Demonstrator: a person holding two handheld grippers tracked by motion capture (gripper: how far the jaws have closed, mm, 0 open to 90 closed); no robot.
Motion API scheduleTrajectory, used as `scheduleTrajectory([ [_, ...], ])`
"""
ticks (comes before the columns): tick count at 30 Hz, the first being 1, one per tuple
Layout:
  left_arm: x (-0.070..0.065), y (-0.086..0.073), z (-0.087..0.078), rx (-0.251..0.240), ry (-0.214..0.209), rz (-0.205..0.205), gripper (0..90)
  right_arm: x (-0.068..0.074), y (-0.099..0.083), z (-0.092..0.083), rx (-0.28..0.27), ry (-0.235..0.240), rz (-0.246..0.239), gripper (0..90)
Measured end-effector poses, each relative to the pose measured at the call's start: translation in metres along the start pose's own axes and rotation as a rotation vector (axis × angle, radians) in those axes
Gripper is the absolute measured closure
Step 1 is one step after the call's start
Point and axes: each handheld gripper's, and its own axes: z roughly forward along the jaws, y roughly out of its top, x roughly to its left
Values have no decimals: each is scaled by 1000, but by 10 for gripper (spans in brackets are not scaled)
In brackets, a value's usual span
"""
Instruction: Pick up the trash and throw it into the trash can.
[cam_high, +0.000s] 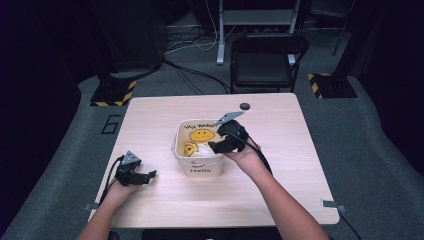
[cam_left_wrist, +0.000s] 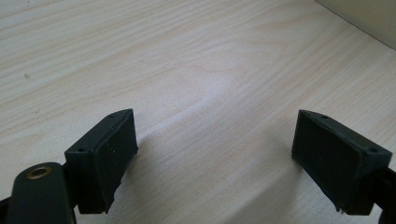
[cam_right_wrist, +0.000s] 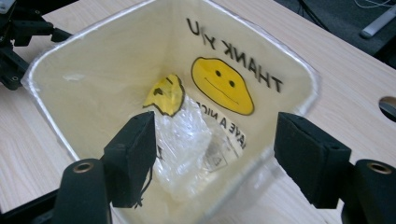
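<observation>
Left gripper (cam_high: 150, 175): rested low on the table (cam_high: 300, 165), near its left front corner, well apart from the bin; in the left gripper view its jaws stood wide apart over bare wood, holding nothing.

Bin (cam_high: 199, 167): a small cream waste bin lined with a printed plastic bag, standing upright at the middle of the table, between the two grippers.

Plastic bag (cam_right_wrist: 187, 135): crumpled clear film lay at the bottom of the bin, with a folded yellow smiley patch at its upper edge.

Right gripper (cam_right_wrist: 215, 154): hovered over the bin's right rim, tilted down into the opening; its jaws were spread, one on each side of the crumpled film, touching nothing that I could make out.

Step in hand: by my reading, the right gripper was lined up to reach into the bin for the crumpled film, the grasp not yet made.

Next move: probably a descent toward the bottom, then closing on the loose film without pinching the liner wall.

Writing: "THANK YOU" above a yellow smiley on the inside wall, seen mirrored; "HAVE A NICE" partly readable lower down; "Hello" on the outside front.
</observation>
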Motion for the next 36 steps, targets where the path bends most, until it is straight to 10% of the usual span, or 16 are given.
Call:
scheduleTrajectory([
  [20,0,0,0,0,1,-2,140,-29,-56,-43,-52,-64,88,289],
  [36,-1,0,0,-5,1,-7,140,-26,-107,-35,-53,-81,116,288],
])
